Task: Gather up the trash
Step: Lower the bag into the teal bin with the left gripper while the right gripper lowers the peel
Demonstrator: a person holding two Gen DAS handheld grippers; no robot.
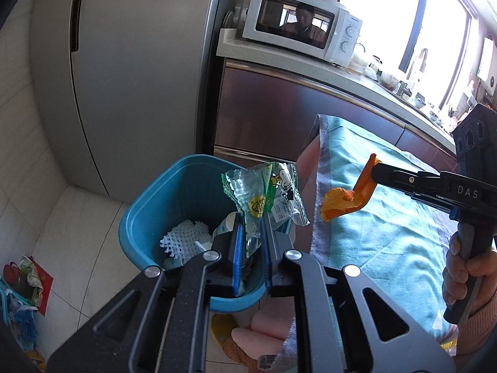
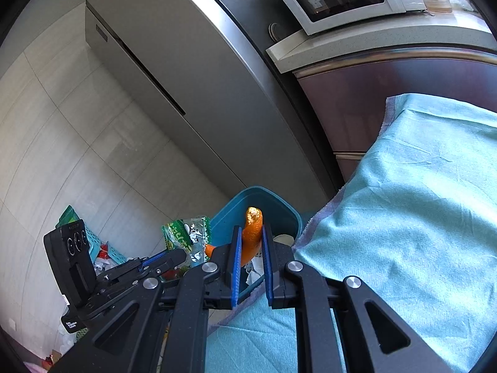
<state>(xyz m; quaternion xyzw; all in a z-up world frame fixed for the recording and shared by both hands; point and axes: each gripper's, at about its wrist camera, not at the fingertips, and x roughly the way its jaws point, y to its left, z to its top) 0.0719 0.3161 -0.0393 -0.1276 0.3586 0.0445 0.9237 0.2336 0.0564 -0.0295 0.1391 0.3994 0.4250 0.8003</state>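
Wrapper (image 1: 264, 199) and peel (image 1: 344, 194) hang over the bin rim (image 1: 149, 199).

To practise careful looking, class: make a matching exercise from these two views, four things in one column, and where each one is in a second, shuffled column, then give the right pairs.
Things
1. wrapper
2. peel
3. foam net
4. microwave

Places
A. lying inside the bin
B. on the counter
C. in the left gripper, above the bin
D. in the right gripper, by the cloth edge

Pairs: 1-C, 2-D, 3-A, 4-B
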